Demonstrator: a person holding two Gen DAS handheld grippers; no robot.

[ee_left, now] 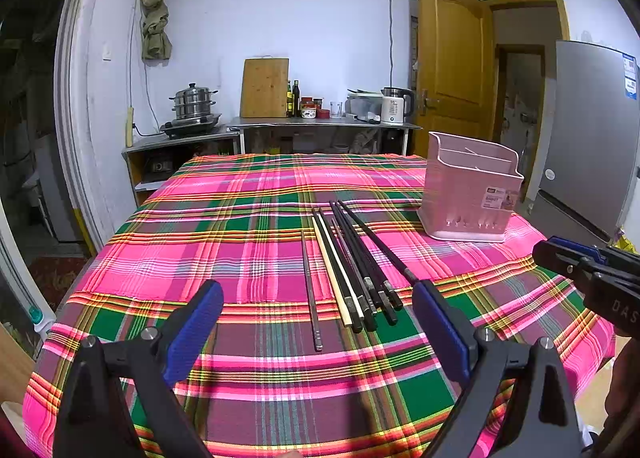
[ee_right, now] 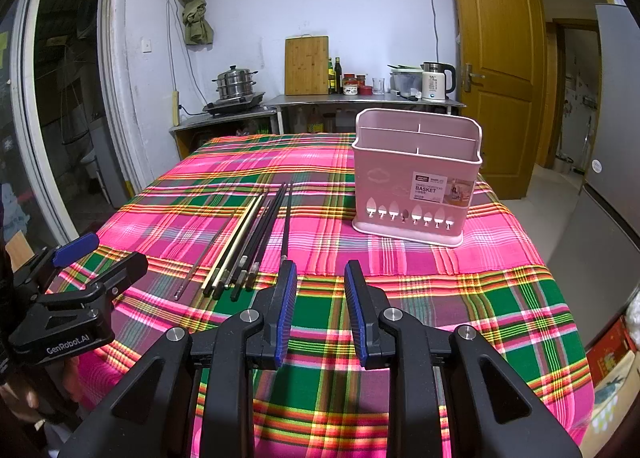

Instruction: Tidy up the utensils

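Both my grippers, left [ee_left: 318,332] and right [ee_right: 321,308], hang released, empty; chopsticks [ee_left: 352,262] lie between left's jaws, pink basket [ee_right: 416,177] far right.

Tabletop [ee_left: 248,193] covered by a pink, green and yellow plaid cloth. At centre, a row of long chopsticks [ee_left: 352,270], black, cream and metal, side by side. Far right, an upright pink plastic chopstick basket [ee_right: 416,177].

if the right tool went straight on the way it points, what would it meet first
Probably the tablecloth, then the pink basket slightly right of its line. The right tool is open and empty; depth is unclear.
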